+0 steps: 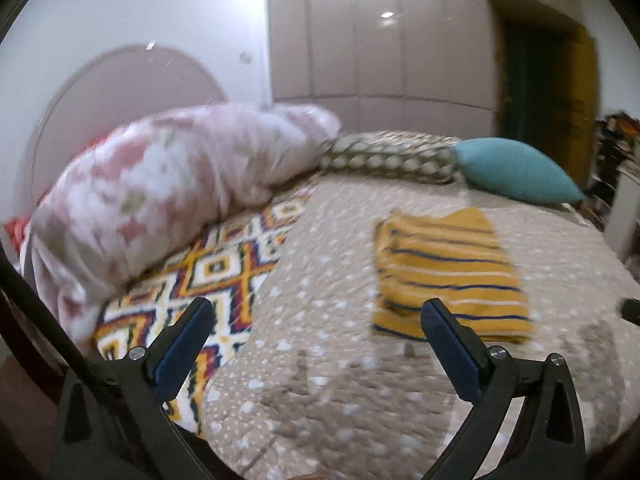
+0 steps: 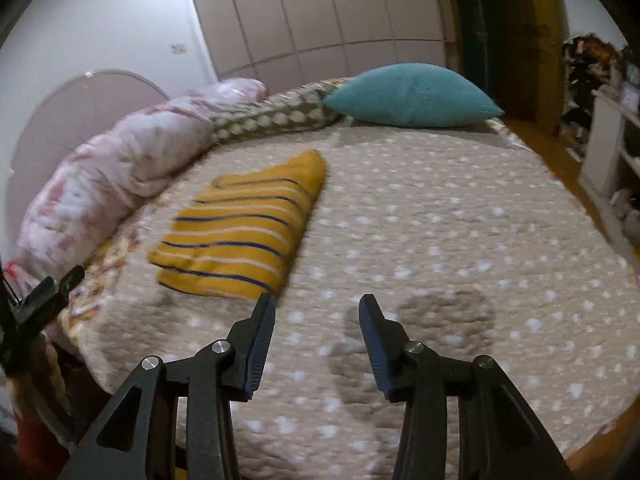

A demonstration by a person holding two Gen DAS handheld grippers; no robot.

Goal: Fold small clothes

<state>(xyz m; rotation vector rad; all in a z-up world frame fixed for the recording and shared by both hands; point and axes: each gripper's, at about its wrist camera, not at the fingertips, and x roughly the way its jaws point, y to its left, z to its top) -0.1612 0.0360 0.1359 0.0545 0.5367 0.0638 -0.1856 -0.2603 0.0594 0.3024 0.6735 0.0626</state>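
Note:
A folded mustard-yellow garment with blue and white stripes point(image 1: 448, 276) lies flat on the beige dotted bedspread point(image 1: 320, 360). It also shows in the right wrist view point(image 2: 244, 228), left of centre. My left gripper point(image 1: 316, 312) is wide open and empty, held above the bedspread just short of the garment's near edge. My right gripper point(image 2: 318, 306) is open and empty, above the bedspread to the right of the garment's near corner. The left gripper's tip shows at the left edge of the right wrist view point(image 2: 48, 292).
A pink floral duvet roll point(image 1: 160, 200) and a patterned blanket point(image 1: 208, 280) lie along the left side. A dotted bolster point(image 2: 276, 114) and a teal pillow point(image 2: 412, 94) sit at the far end. Wardrobe doors point(image 1: 380, 40) stand behind. White shelves point(image 2: 612, 152) stand at right.

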